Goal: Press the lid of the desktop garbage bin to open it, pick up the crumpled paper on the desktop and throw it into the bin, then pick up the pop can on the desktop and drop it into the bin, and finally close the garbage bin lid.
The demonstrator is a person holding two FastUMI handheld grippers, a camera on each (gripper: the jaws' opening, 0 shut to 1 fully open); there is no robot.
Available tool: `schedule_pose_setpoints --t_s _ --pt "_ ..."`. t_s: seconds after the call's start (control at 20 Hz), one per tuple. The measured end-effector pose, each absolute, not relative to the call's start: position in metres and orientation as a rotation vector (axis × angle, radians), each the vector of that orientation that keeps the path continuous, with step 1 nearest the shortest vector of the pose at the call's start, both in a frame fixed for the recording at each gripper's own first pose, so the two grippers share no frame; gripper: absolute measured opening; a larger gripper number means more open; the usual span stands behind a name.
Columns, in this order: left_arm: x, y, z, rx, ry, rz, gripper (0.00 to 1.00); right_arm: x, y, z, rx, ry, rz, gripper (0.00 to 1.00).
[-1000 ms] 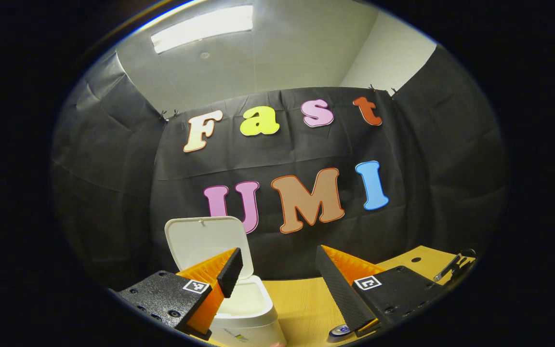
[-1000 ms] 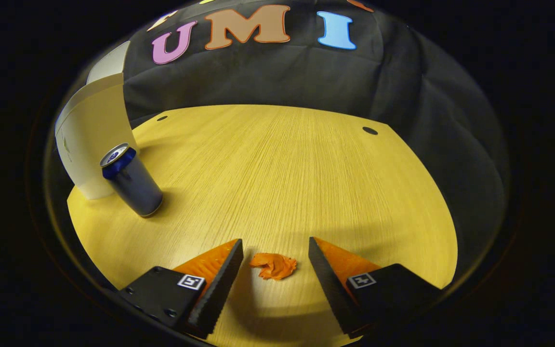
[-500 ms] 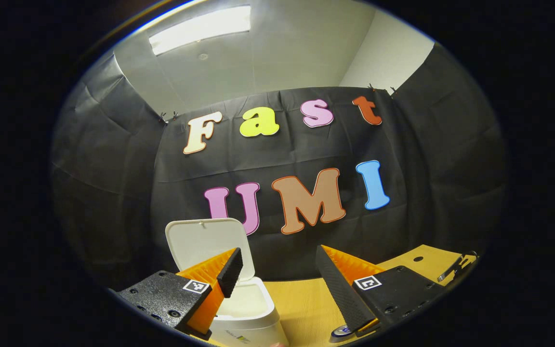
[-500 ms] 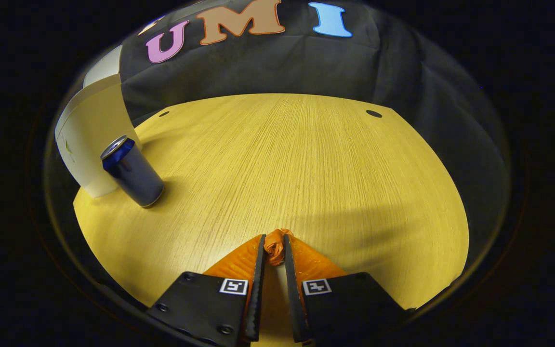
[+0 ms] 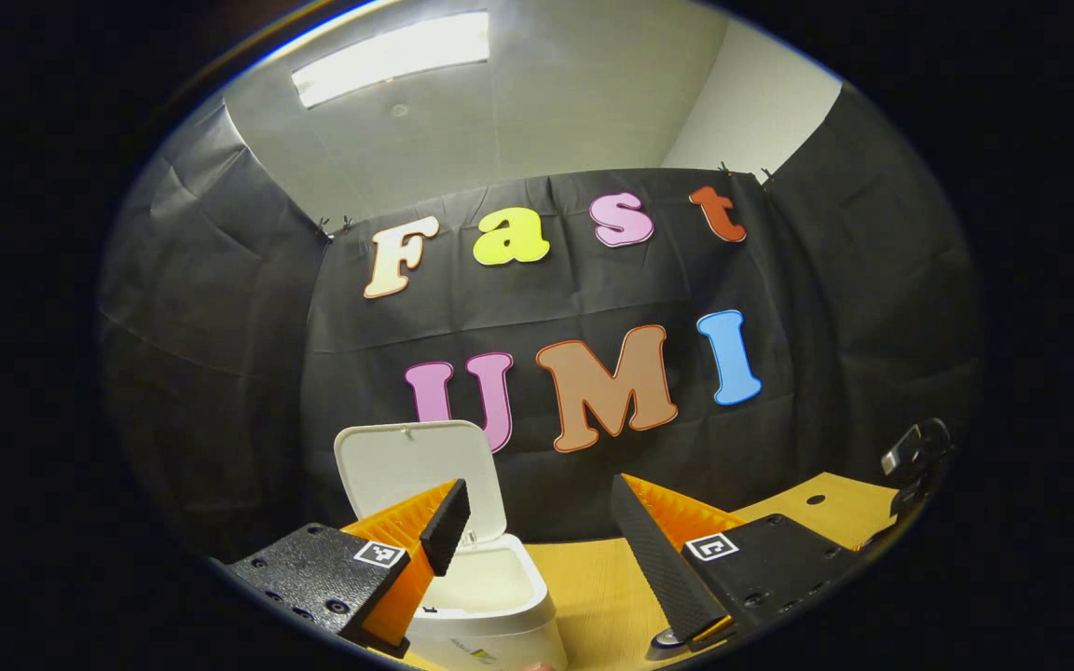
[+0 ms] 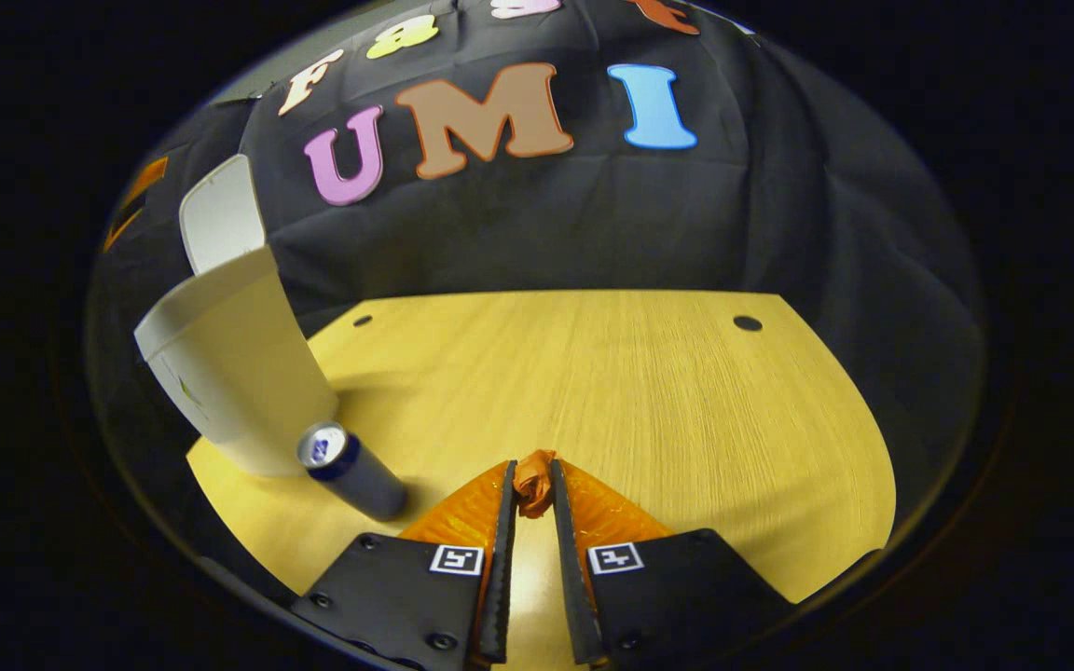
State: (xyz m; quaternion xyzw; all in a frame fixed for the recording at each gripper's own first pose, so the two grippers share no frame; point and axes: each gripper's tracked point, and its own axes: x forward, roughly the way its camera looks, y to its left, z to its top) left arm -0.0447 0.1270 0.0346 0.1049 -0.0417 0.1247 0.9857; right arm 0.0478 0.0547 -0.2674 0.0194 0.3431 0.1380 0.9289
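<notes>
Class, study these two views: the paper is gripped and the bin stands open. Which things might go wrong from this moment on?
1. The right gripper pinches the crumpled paper only at its fingertips, so it may slip out on the way.
2. The pop can stands upright beside the bin, between paper and bin; a low sweep could topple it.
3. The lid stands upright and might get knocked shut.

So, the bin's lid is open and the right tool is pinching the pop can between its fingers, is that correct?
Not quite: the right gripper view shows the right tool pinching the crumpled paper; the pop can stands on the desk beside the bin. The lid is open.
</notes>
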Motion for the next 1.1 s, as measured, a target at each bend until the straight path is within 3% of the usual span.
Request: schedule_pose_setpoints --t_s 0.6,1.1 --pt "-0.061 0.167 0.033 0.183 -0.081 0.301 0.93 0.075 0.156 -0.083 0.078 0.302 0.469 0.26" --pt "-0.089 0.233 0.032 0.193 -0.069 0.382 0.93 0.070 0.257 -0.035 0.078 0.203 0.625 0.26"
